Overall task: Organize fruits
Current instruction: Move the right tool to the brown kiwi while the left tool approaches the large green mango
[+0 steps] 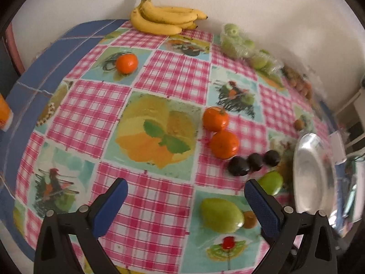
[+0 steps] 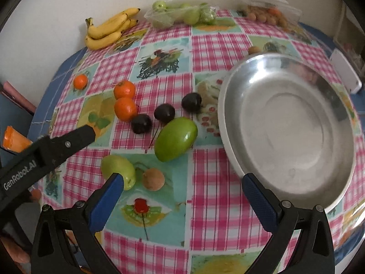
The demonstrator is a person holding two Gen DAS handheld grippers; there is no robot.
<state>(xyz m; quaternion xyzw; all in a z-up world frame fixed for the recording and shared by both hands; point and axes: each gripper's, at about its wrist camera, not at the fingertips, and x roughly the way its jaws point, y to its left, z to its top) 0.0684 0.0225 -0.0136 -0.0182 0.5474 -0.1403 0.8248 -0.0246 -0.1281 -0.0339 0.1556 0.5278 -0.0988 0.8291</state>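
An empty steel plate [image 2: 289, 123] sits at the table's right; it also shows in the left wrist view [image 1: 312, 173]. Left of it lie a green mango [image 2: 175, 139], a second green fruit [image 2: 117, 170], a small brown fruit [image 2: 153, 179], three dark plums [image 2: 164, 113] and two tangerines [image 2: 125, 99]. A third tangerine [image 1: 126, 63] lies apart, far left. My left gripper [image 1: 186, 193] is open and empty above the cloth, near the green fruit [image 1: 220, 214]. My right gripper [image 2: 182, 186] is open and empty, in front of the plate and the fruits. The left gripper's finger [image 2: 68, 143] shows at left.
A banana bunch [image 1: 164, 18] lies by the back wall. A clear bag of green fruits [image 2: 182, 13] and a bag of small brown fruits [image 2: 271, 13] lie at the back. A white object [image 2: 345, 73] lies at the right edge. An orange packet [image 2: 16, 140] stands off the left side.
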